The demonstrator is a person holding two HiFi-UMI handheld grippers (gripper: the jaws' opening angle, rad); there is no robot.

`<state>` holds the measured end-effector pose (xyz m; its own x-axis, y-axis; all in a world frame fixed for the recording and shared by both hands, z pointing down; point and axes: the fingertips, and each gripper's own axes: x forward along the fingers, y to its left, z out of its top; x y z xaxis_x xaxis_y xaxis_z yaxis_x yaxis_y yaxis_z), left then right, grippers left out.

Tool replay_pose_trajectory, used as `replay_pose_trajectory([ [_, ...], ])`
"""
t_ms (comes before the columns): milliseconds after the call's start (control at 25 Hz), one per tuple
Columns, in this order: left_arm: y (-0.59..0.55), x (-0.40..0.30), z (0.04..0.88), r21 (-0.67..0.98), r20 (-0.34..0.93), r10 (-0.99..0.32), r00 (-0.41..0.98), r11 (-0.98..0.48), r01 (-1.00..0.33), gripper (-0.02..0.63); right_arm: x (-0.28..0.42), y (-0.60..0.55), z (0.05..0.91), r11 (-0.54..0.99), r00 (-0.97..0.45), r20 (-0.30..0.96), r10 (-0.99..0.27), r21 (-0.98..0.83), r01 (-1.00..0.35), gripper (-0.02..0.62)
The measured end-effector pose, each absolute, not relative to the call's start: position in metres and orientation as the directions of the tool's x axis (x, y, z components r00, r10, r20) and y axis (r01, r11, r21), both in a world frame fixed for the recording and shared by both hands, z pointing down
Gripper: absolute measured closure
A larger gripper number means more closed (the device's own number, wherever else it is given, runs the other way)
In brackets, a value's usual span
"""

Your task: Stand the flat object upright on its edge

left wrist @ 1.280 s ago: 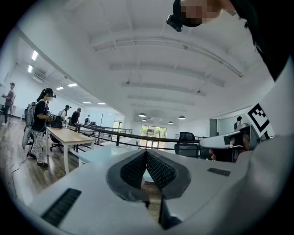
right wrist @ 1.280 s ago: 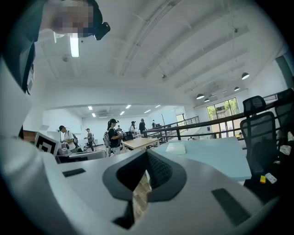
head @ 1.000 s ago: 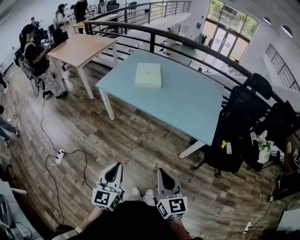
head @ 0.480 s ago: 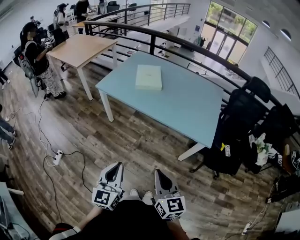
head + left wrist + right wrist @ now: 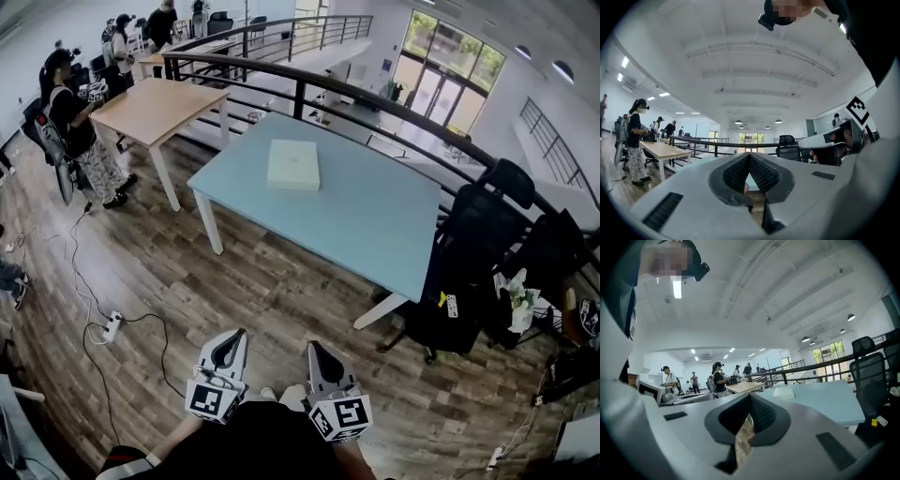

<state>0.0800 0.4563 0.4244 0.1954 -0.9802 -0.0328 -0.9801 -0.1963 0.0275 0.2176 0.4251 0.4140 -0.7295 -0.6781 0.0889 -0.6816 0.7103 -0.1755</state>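
Approach looks to be the step in hand: the flat object point(image 5: 293, 165), a pale square box, lies flat on the far part of the light blue desk point(image 5: 375, 216), toward its left end and well apart from both grippers. The left gripper point(image 5: 230, 339) and the right gripper point(image 5: 315, 352) hang side by side low in front of the person, over the wooden floor point(image 5: 272, 281), pointing toward the desk. Each has its jaws pressed together with nothing between them. The next move likely calls for walking up to the desk and spreading the jaws. One gripper would then lift an edge of the box while the other steadies it, since a box lying flush probably offers little to pinch. A dark railing point(image 5: 375, 91) runs behind the desk, and black office chairs point(image 5: 478, 253) crowd its right end, so the near long side seems the easier way in. A wooden desk point(image 5: 155, 103) with a person point(image 5: 80, 127) beside it stands to the left, and a power strip point(image 5: 112, 323) with its cable lies on the floor on that side, something to step around.
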Motion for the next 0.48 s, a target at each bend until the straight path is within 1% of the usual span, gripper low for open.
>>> replay_pose_trajectory([
  [80,0.454,0.079,0.428,0.043,-0.008,-0.983,0.181,-0.182,-0.982,0.603,0.217,0.424,0.417,0.712,-0.732,0.094,-0.674,-0.180,-0.679,0.588],
  [240,0.450,0.073,0.433,0.064,-0.012,-0.983,0.183,-0.183,-0.981,0.603,0.210,0.423,0.421,0.727,-0.752,0.101,-0.652,-0.200,-0.657,0.588],
  [480,0.435,0.063,0.435,0.033,-0.010,-0.988,0.153,-0.153,-0.988,0.603,0.200,0.408,0.424,0.739,-0.765,0.098,-0.637,-0.204,-0.642,0.588],
])
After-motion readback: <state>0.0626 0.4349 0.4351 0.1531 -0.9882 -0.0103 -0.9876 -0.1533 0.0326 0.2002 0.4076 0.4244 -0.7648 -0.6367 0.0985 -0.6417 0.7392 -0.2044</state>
